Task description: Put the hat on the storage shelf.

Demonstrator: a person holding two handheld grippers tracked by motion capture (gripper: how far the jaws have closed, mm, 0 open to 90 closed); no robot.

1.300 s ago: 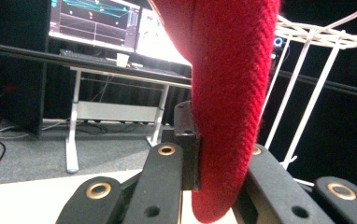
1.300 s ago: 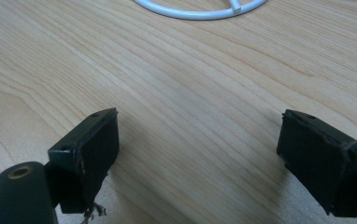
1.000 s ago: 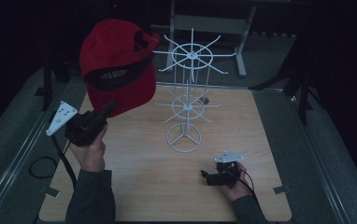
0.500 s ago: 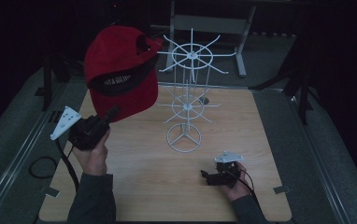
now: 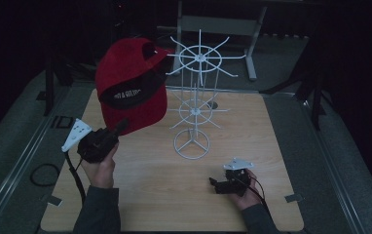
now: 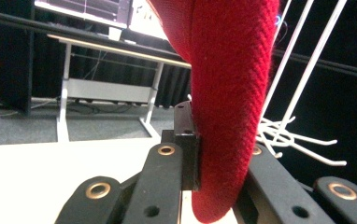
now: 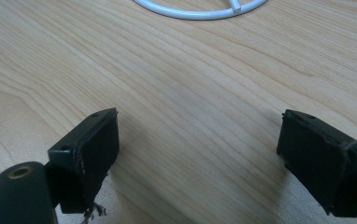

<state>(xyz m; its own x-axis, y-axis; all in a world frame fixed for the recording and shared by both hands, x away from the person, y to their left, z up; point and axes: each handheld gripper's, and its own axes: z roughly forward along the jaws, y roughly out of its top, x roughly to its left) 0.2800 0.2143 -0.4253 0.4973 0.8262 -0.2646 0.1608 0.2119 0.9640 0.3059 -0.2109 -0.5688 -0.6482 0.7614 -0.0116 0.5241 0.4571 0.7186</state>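
Red cap (image 5: 133,87), clamped in left gripper (image 5: 120,127), has sunk slightly

one red cap (image 5: 133,85), one white wire rack (image 5: 194,105), two claws

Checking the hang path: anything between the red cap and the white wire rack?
Nothing visible. The red cap, clamped by its brim in the left hand-held gripper, sits just left of the white wire rack, with open air between it and the top prongs.
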